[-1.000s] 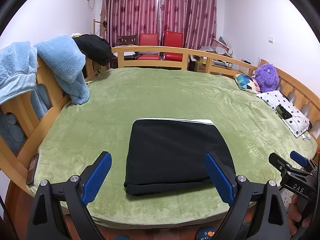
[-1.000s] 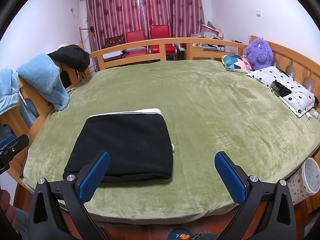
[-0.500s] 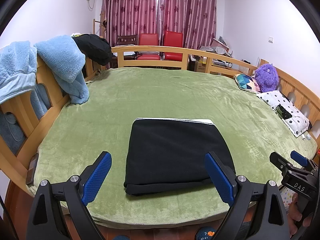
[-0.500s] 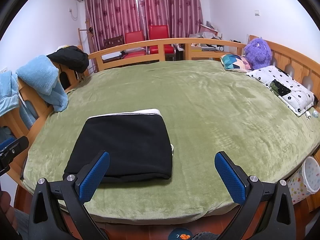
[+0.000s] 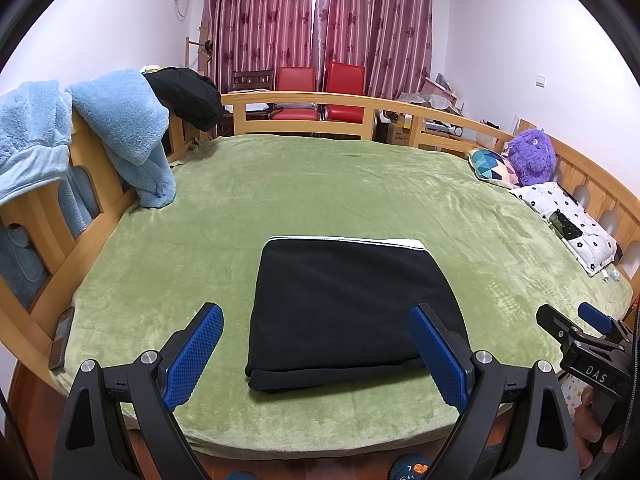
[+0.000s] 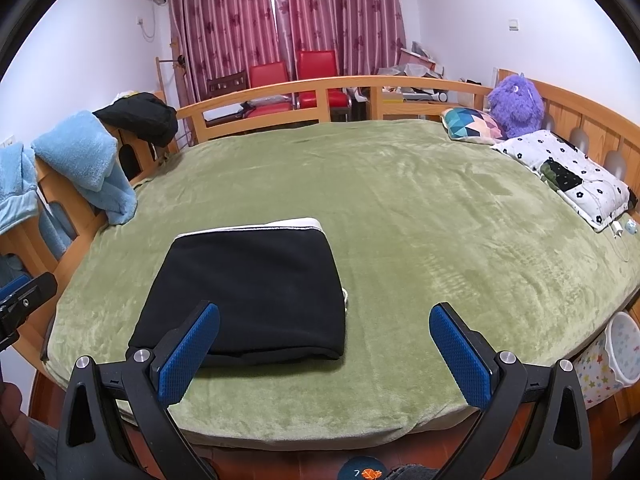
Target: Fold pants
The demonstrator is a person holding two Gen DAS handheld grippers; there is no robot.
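Left wrist view: black pants (image 5: 344, 304), neatly folded rectangle, white far edge.

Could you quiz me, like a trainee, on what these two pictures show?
1. True or false: the folded black fabric pants lie flat on the green plush blanket, and neither tool touches them.
2. What stands beside the purple furry stuffed toy? A) a triangle-patterned cushion B) a lamp C) a shoe
3. Fill in: the left tool and the right tool both have their jaws ____.

Key: 1 true; 2 A; 3 open.
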